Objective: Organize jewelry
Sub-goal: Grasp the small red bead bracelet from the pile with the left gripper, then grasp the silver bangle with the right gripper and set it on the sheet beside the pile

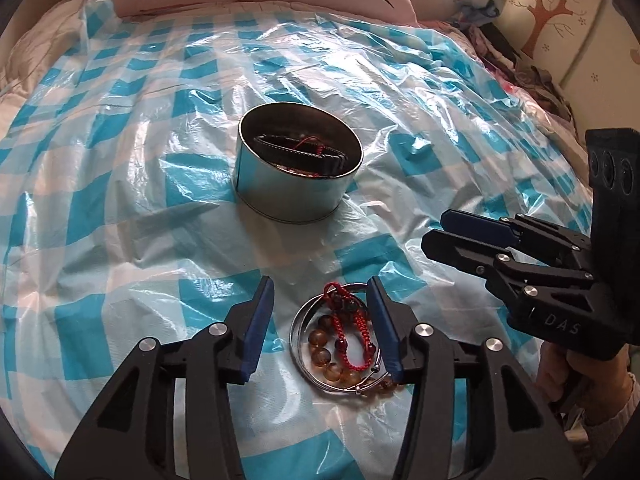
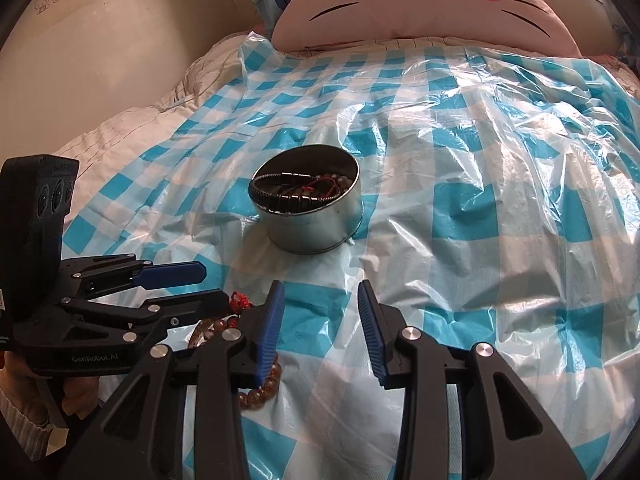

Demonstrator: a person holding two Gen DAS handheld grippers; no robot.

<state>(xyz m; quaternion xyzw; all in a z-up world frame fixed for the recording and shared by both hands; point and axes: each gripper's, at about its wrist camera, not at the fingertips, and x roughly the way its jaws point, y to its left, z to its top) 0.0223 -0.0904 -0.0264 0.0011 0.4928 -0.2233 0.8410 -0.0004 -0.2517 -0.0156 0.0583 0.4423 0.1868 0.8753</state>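
Note:
A small pile of jewelry lies on the checkered sheet: a silver bangle (image 1: 298,334), an amber bead bracelet (image 1: 322,354) and a red cord bracelet (image 1: 350,330). My left gripper (image 1: 320,284) is open around the pile, its right pad close beside the bangle. Beyond it stands a round metal tin (image 1: 296,188) holding a black bracelet (image 1: 304,150) and some beads. My right gripper (image 2: 320,288) is open over bare sheet with nothing between its fingers, just right of the pile. From the right wrist, the amber beads (image 2: 268,384) peek out beside its left finger, the left gripper (image 2: 214,283) is at the left, and the tin (image 2: 312,220) is ahead.
A crinkled blue-and-white checkered plastic sheet (image 1: 160,240) covers the bed. A pink cat-face pillow (image 2: 420,4) lies at the head. Piled clothes (image 1: 536,76) sit at the far right by a wall with a tree sticker. A hand (image 1: 576,372) holds the right gripper's handle.

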